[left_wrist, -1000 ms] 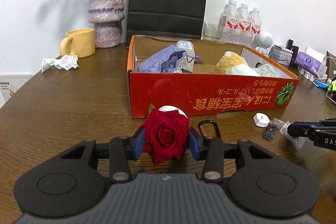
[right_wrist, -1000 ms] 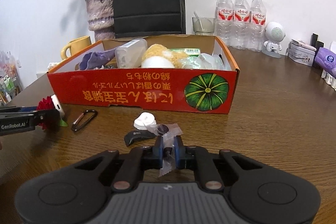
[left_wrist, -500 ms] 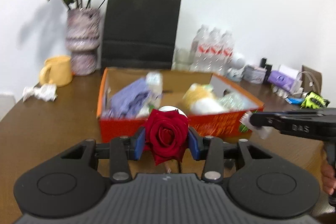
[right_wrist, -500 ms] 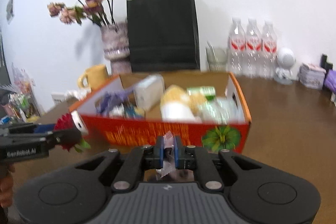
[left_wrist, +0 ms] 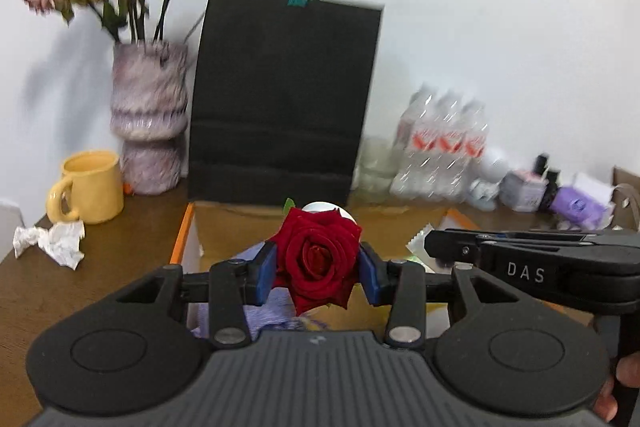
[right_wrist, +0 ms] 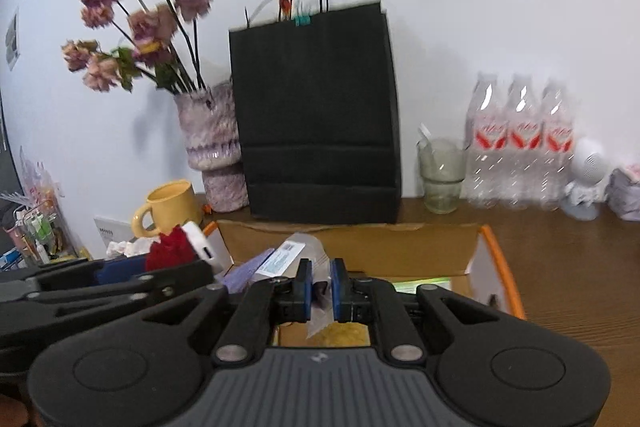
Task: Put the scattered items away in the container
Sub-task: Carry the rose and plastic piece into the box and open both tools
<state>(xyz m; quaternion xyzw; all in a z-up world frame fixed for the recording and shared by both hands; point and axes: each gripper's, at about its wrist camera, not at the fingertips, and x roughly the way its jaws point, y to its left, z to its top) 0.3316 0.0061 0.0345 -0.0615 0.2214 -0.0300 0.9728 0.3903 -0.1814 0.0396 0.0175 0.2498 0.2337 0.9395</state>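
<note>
Hovering over the open cardboard box (left_wrist: 188,227), both grippers carry a load, and the coming move turns on what lies directly beneath each one. The left gripper (left_wrist: 316,273) pinches a red rose (left_wrist: 318,259) between its blue pads, with a white round part showing just behind the bloom; in the lower centre of the left wrist view the box interior lies right under it, with a lilac cloth (left_wrist: 264,311) below the flower. The right gripper (right_wrist: 319,287) is pressed tight on a thin clear wrapper (right_wrist: 318,321), which hangs down from the pads over a yellow fluffy item (right_wrist: 346,333) inside the box, lower centre of the right wrist view. The two tools sit side by side and close: the right one crosses the right edge of the left wrist view, and the left one fills the lower left of the right wrist view. Letting go looks like the next step, and neither box wall seems to block a drop. Behind the box stand a black paper bag (right_wrist: 316,107), a vase (left_wrist: 150,123), a yellow mug (left_wrist: 90,187) and water bottles (right_wrist: 520,147), all clear of the path. A crumpled tissue (left_wrist: 52,243) lies on the table (left_wrist: 80,291) at left.
</note>
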